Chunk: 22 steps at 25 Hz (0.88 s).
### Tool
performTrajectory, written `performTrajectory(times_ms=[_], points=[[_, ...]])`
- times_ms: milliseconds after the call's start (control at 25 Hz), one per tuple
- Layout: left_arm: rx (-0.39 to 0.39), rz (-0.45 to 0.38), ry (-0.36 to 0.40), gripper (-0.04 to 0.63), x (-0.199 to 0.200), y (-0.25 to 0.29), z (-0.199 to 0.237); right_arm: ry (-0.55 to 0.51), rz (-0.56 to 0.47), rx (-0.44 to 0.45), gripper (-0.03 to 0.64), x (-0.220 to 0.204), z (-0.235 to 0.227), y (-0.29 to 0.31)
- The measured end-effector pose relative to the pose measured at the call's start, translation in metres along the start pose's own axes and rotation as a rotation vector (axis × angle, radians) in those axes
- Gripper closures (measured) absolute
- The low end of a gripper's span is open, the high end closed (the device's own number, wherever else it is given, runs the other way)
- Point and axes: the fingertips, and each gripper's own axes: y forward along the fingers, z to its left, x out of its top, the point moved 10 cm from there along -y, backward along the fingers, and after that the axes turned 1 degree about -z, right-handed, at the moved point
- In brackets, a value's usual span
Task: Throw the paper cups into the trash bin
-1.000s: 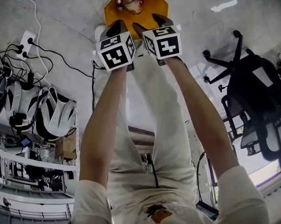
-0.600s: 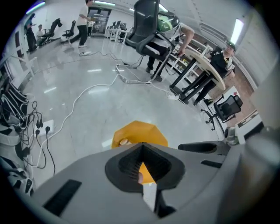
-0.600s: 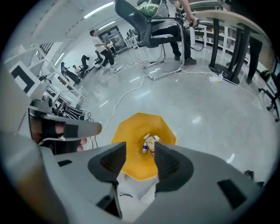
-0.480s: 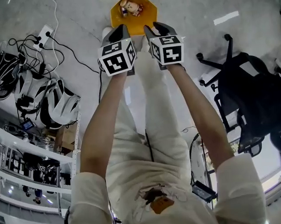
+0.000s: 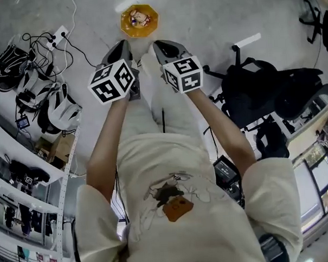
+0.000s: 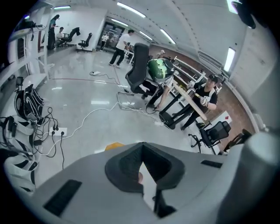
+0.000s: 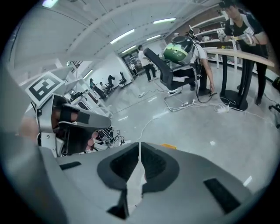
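In the head view, a yellow trash bin (image 5: 140,30) is seen standing on the grey polished floor (image 5: 213,22), well ahead of both claws. Paper cups (image 5: 139,16) are seen inside it, too small for their long axis to be told. The left claw (image 5: 121,48) and the right claw (image 5: 164,48) are held side by side above the floor, both pointed towards the bin. A power strip (image 5: 59,34) with black cables and white helmets (image 5: 57,110) are seen at the left beside a shelf (image 5: 25,177). A black office chair (image 5: 260,93) is seen at the right.

In the left gripper view, the jaws are shown together at their tips, with nothing gripped. A sliver of the bin is seen just beyond them.

In the right gripper view, the jaws are likewise pressed together and empty. A long room with ceiling lights (image 7: 131,35) is shown, and a person (image 7: 240,26) is seen at a bench (image 7: 245,54).
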Motion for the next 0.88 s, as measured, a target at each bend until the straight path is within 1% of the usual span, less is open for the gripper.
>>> performTrajectory(times_ms=[120,280,320,400,560,640,720,800,880], points=[[-0.032,-0.014,-0.011,0.59,0.0,-0.053,-0.015,-0.035,-0.013,0.03,0.595,0.017,0.017,-0.041],[-0.06,-0.013,0.061,0.589,-0.012,-0.11,-0.027,-0.084,-0.034,0.08,0.598,0.03,0.035,-0.085],[-0.074,-0.021,0.077,0.589,-0.013,-0.127,-0.03,-0.102,-0.046,0.082,0.609,0.034,0.046,-0.098],[-0.108,-0.037,0.105,0.589,-0.019,-0.166,-0.035,-0.127,-0.081,0.075,0.611,0.038,0.075,-0.128],[-0.187,-0.061,0.166,0.589,-0.033,-0.237,-0.038,-0.111,-0.161,0.049,0.611,0.026,0.134,-0.179],[-0.219,-0.079,0.203,0.589,-0.04,-0.267,-0.029,-0.108,-0.183,0.028,0.611,0.013,0.167,-0.198],[-0.229,-0.084,0.23,0.589,-0.049,-0.29,-0.01,-0.127,-0.204,0.007,0.611,0.001,0.202,-0.211],[-0.236,-0.093,0.227,0.589,-0.057,-0.311,0.012,-0.139,-0.225,-0.011,0.611,-0.01,0.234,-0.224],[-0.244,-0.112,0.234,0.589,-0.064,-0.336,0.024,-0.129,-0.244,-0.024,0.611,-0.021,0.26,-0.237]])
